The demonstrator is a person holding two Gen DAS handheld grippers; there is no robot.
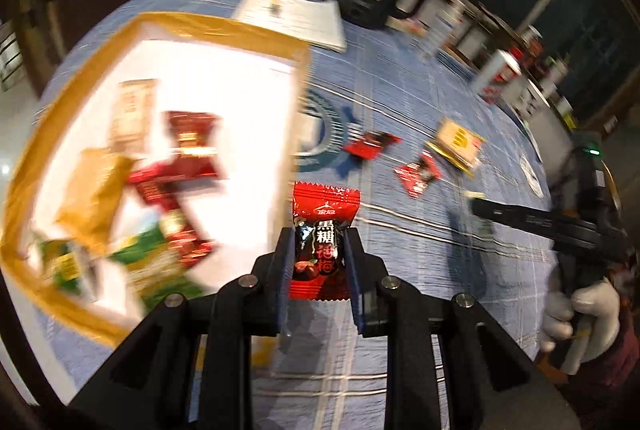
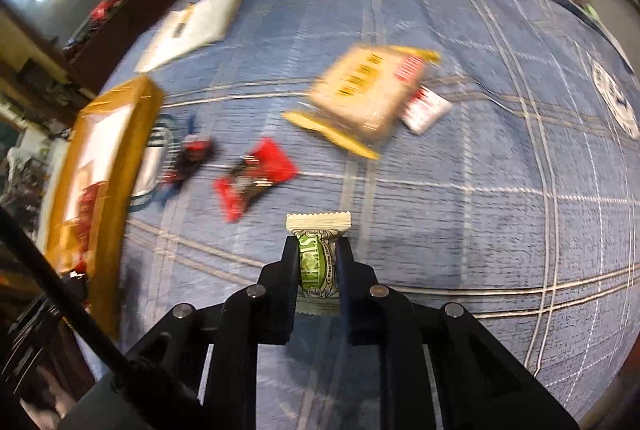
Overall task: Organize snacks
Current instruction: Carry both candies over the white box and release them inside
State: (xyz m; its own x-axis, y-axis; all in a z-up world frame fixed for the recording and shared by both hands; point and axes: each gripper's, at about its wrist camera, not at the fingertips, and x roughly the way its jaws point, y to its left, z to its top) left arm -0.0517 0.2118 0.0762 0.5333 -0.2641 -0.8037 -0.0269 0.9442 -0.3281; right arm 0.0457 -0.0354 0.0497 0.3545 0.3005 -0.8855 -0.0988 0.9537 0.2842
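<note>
A red candy packet (image 1: 323,235) sits clamped in the left hand-held gripper (image 1: 320,250) just beside the gold-rimmed box (image 1: 224,30), while the right hand-held gripper (image 2: 318,262) pinches a green-and-white candy (image 2: 318,258) above the blue worktop (image 2: 480,210), well right of the box
</note>
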